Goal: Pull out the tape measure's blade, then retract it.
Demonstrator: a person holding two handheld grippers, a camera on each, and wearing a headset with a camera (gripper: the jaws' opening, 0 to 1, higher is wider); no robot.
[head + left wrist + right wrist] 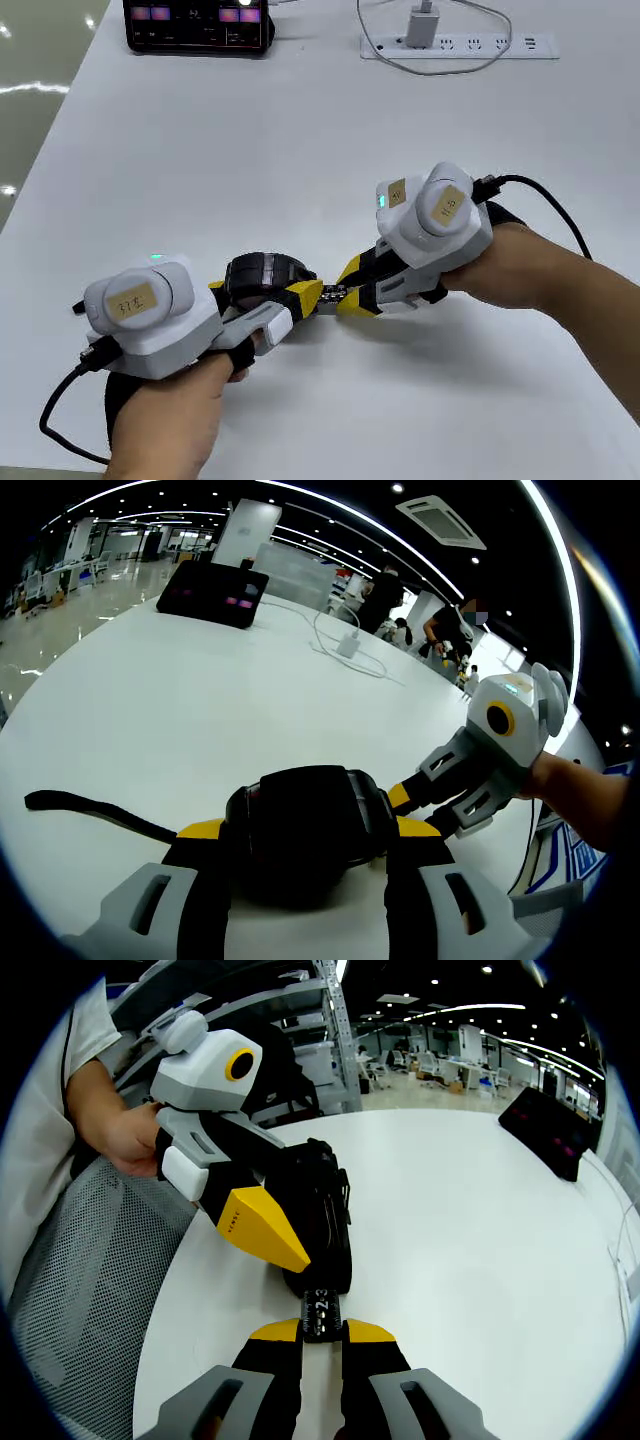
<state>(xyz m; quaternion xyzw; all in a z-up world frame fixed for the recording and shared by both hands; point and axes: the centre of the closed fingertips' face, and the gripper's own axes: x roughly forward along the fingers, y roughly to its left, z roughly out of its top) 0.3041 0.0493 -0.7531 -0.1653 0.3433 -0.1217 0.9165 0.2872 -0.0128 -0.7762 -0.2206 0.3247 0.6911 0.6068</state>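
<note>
A black tape measure (262, 279) lies on the white table (300, 150), and my left gripper (268, 296) is shut on its round case (305, 825). A black wrist strap (85, 810) trails from the case to the left. My right gripper (345, 295) is shut on the short stub of blade (322, 1315) that sticks out of the case (318, 1220); printed numbers show on it. In the right gripper view the left gripper (275, 1250) comes in from the left with its yellow fingers (265, 1225) over the case. The right gripper (420, 810) shows at the right of the left gripper view.
A black device with a lit screen (197, 24) stands at the table's far edge. A white power strip (460, 44) with a plugged charger and cable lies at the far right. A grey mesh chair (90, 1290) stands beside the table. People stand in the background (380, 600).
</note>
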